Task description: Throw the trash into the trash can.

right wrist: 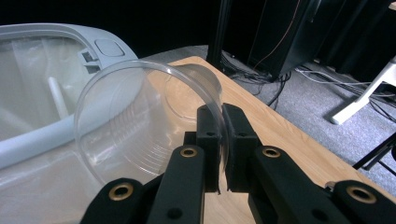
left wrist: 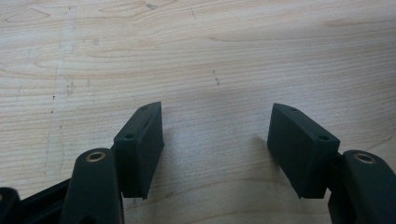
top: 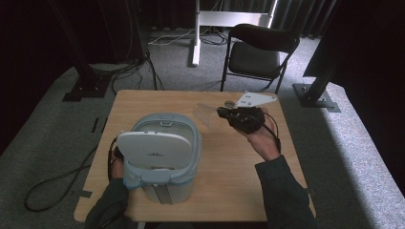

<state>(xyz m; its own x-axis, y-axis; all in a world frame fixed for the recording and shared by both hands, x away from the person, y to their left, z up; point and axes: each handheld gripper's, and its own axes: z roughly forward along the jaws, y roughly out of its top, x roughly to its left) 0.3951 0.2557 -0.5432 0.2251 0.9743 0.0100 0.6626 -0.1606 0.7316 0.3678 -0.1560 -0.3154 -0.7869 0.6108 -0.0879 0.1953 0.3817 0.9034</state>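
A clear plastic cup (top: 205, 116) hangs tilted on its side above the wooden table (top: 229, 181), just right of a grey-blue bin (top: 165, 183). My right gripper (top: 225, 113) is shut on the cup's rim. In the right gripper view the cup (right wrist: 135, 126) opens toward the camera, its rim pinched between the jaws of the right gripper (right wrist: 217, 112), with the bin's rim (right wrist: 42, 137) just beyond. The bin's white lid (top: 152, 150) stands open. My left gripper (left wrist: 215, 111) stands open over bare wood, nothing between its jaws; in the high view the left hand (top: 117, 167) sits at the bin's left side.
A black folding chair (top: 258, 52) stands beyond the table's far edge. Cables (top: 57, 181) trail on the carpet to the left. A clear liner (right wrist: 28, 84) lines the bin. Bare tabletop lies in front of my right forearm.
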